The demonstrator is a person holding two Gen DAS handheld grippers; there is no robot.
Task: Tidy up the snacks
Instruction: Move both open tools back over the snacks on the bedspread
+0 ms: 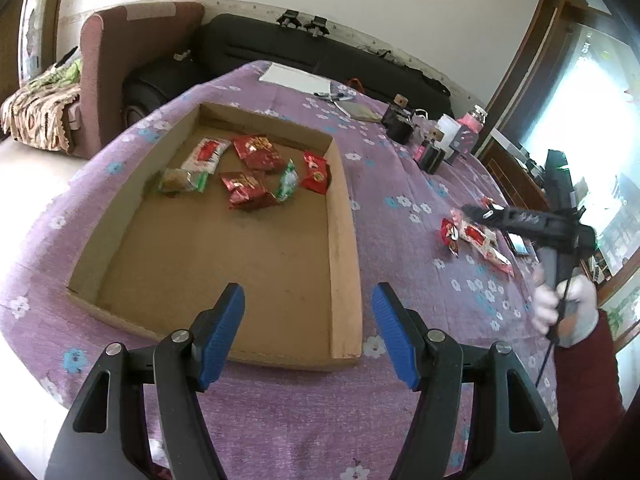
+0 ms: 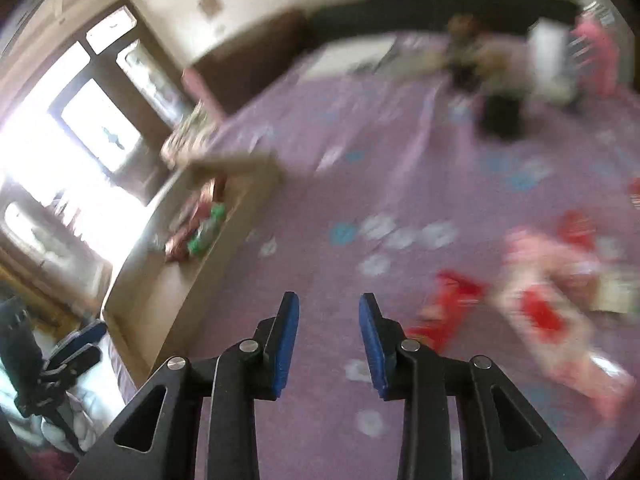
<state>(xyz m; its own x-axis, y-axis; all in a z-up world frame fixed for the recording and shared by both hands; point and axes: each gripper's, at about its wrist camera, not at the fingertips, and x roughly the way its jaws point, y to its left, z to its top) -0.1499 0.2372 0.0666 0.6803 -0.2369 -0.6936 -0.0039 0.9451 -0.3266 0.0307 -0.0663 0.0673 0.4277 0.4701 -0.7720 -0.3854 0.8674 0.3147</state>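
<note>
Claws both gape empty: left claw point(image 1: 308, 332) over box point(image 1: 344, 240); right claw point(image 2: 329, 340) beside seemingly red snacks point(image 2: 448, 304).

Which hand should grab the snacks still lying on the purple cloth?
Probably the right gripper: it is open and empty right beside the loose snack packets. The left gripper, also open, hangs over the cardboard box, away from them.

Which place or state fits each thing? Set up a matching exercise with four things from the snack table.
1 cardboard tray
2 green-wrapped snack
3 pink and red packets
4 left gripper

A inside the tray
B on the purple cloth, outside the tray
C open, holding nothing
D brown, with low walls

Pairs: 1-D, 2-A, 3-B, 4-C
</note>
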